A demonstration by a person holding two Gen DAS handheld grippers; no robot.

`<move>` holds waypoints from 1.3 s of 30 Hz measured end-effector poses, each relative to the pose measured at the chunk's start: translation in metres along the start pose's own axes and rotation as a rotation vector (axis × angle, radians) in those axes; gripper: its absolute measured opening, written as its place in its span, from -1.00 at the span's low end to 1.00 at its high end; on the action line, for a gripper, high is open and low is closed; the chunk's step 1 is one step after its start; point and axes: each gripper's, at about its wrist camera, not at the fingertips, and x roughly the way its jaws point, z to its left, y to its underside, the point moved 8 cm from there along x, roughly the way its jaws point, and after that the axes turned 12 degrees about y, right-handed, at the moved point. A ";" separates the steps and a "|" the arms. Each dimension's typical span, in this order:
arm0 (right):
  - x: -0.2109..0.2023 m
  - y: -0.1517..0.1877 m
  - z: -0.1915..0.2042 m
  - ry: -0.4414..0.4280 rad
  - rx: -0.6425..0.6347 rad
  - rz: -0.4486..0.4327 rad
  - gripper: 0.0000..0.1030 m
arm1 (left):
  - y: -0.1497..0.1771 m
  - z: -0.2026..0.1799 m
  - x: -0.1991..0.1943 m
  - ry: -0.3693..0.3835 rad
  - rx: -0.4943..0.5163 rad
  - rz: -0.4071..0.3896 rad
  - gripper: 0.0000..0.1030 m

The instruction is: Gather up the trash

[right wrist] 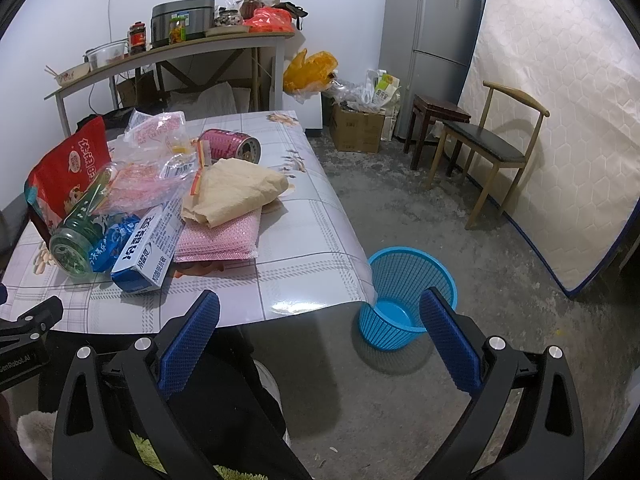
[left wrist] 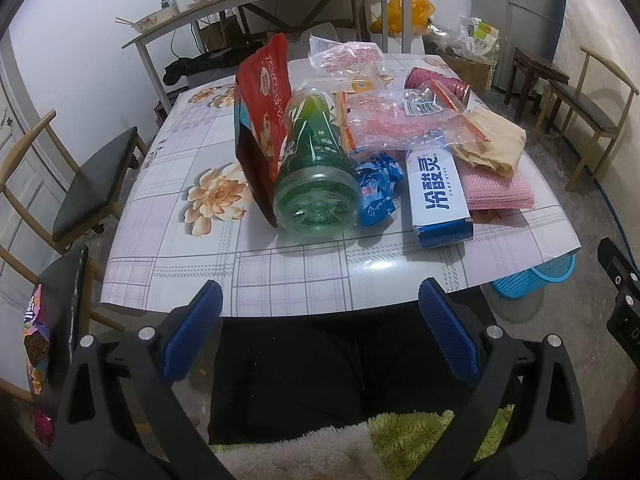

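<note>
A pile of trash lies on the flowered table (left wrist: 280, 276): a green plastic bottle (left wrist: 316, 172) on its side, a red snack bag (left wrist: 266, 120), a crumpled blue wrapper (left wrist: 378, 188), a white and blue box (left wrist: 436, 196), clear plastic bags (left wrist: 400, 120), a brown paper bag (left wrist: 492, 144), a pink cloth (left wrist: 500, 192) and a pink can (left wrist: 440, 82). A blue mesh bin (right wrist: 404, 296) stands on the floor by the table's right corner. My left gripper (left wrist: 320, 332) is open and empty before the table's near edge. My right gripper (right wrist: 320, 340) is open and empty, left of the bin.
Wooden chairs stand left of the table (left wrist: 92, 176) and by the mattress (right wrist: 492, 148). A shelf table (right wrist: 172, 56) with jars and a cooker is behind. A fridge (right wrist: 432, 36), a cardboard box (right wrist: 356, 128) and bags stand at the back. A person's dark legs are below the grippers.
</note>
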 end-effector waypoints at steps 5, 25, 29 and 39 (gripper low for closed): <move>0.000 0.000 0.000 -0.001 0.000 0.001 0.89 | 0.000 0.000 0.000 0.001 0.000 0.001 0.83; 0.006 -0.005 0.013 -0.002 0.005 0.000 0.89 | -0.004 0.019 0.001 0.018 -0.046 -0.020 0.83; 0.009 -0.017 0.027 -0.020 -0.015 -0.020 0.89 | -0.007 0.045 0.006 0.041 -0.109 -0.027 0.84; 0.024 -0.058 0.057 -0.174 -0.025 -0.087 0.89 | -0.034 0.075 -0.008 0.371 -0.187 -0.287 0.84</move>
